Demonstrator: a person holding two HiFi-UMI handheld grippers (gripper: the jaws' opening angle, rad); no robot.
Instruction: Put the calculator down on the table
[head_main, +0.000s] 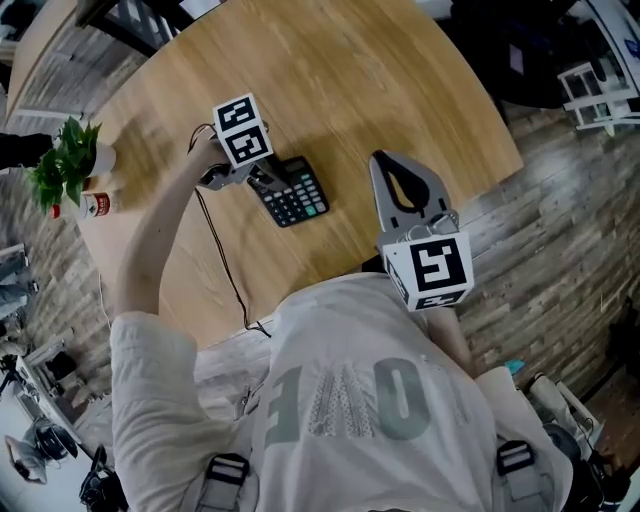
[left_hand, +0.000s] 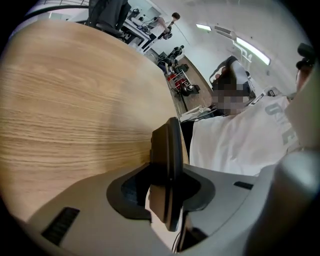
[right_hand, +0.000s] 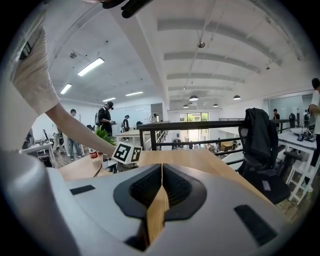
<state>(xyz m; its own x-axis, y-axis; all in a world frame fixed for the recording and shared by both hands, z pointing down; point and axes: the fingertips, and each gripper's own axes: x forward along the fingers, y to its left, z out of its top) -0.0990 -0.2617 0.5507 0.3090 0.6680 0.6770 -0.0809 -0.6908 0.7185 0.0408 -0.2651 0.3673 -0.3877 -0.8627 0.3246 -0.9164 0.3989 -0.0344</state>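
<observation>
A black calculator (head_main: 295, 192) with green-tinted keys sits low over the round wooden table (head_main: 330, 70), near its middle. Whether it rests on the wood I cannot tell. My left gripper (head_main: 270, 182) is shut on its near end, with the marker cube above. In the left gripper view the calculator (left_hand: 167, 142) stands edge-on, pinched between the jaws of the left gripper (left_hand: 167, 187). My right gripper (head_main: 384, 163) hovers to the right over the table's near edge, shut, with nothing in it. In its own view the right gripper (right_hand: 161, 174) has its jaws pressed together.
A small potted plant (head_main: 65, 160) and a red-labelled bottle (head_main: 95, 205) stand at the table's left edge. A thin black cable (head_main: 225, 270) trails from the left gripper toward the person. A dark office chair (right_hand: 260, 135) stands to the right beyond the table.
</observation>
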